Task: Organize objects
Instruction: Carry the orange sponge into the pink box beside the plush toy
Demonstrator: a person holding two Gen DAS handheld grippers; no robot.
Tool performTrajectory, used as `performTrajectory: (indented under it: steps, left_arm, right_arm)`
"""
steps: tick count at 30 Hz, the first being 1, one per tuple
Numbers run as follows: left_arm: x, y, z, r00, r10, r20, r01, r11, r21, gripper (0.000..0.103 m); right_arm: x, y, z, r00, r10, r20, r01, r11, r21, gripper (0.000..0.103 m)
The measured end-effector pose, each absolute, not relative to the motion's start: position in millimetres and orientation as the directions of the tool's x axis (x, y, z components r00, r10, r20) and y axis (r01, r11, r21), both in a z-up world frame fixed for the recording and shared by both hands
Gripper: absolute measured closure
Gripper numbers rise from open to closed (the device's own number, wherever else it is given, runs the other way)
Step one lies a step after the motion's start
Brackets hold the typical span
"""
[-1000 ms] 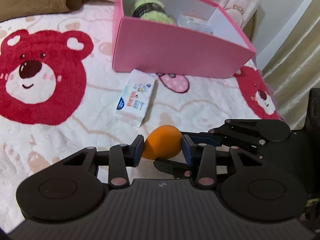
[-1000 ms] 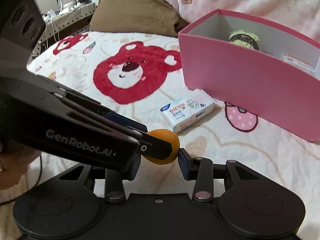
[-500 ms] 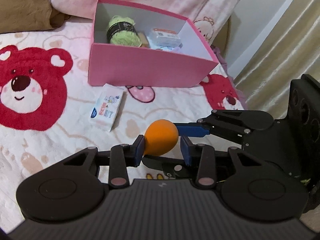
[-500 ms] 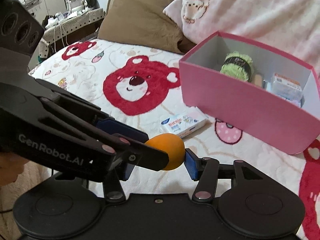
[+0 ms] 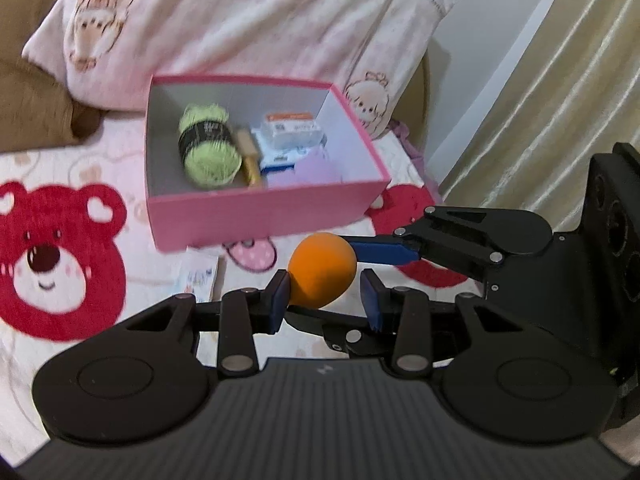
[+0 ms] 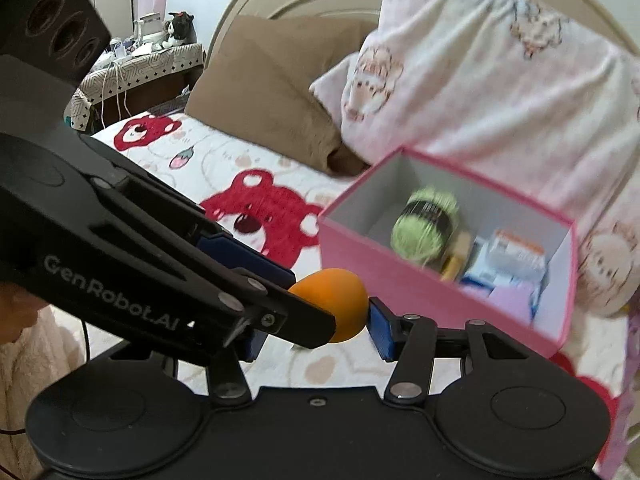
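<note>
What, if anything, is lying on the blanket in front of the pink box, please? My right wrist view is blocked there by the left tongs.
Observer: A small white tissue packet lies flat on the blanket just in front of the pink box, partly hidden behind the left tongs.
Operator: Thank you. Could you also tell me what is off to the side of the box that I cannot see?
Observer: A pale pleated curtain hangs there, to the right of the box in the left wrist view.
</note>
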State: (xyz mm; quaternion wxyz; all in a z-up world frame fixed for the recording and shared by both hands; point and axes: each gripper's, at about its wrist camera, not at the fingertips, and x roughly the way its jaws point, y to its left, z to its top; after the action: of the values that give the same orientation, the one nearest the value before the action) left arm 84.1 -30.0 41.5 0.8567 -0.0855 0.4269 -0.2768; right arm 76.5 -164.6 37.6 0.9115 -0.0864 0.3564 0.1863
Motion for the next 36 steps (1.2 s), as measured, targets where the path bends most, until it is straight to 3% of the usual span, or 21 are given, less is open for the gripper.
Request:
performTrajectory:
  steps: [19,28,36]
  left_arm:
    - [196,-68,82,0.451,-0.569,-0.688,0.37,0.82,-0.436,0.066]
    - [243,-76,48,0.475,-0.566,-0.674,0.294,0.824,-0.485,0.066]
    - [283,-82,-9,0.441,-0.576,-0.689,0.195,0.81,-0.553,0.066]
  right_arm:
    - [172,-230,78,0.637,0.249,-0.73,-0.291,0.954,0.072,0.046]
    - [213,-261,43,0.644,0.287,-0.709,-0.271,0.952,0.139,0.047]
    - [257,-281,-8,0.567,0.269,-0.778,-0.209,0.961,0.18,0.048]
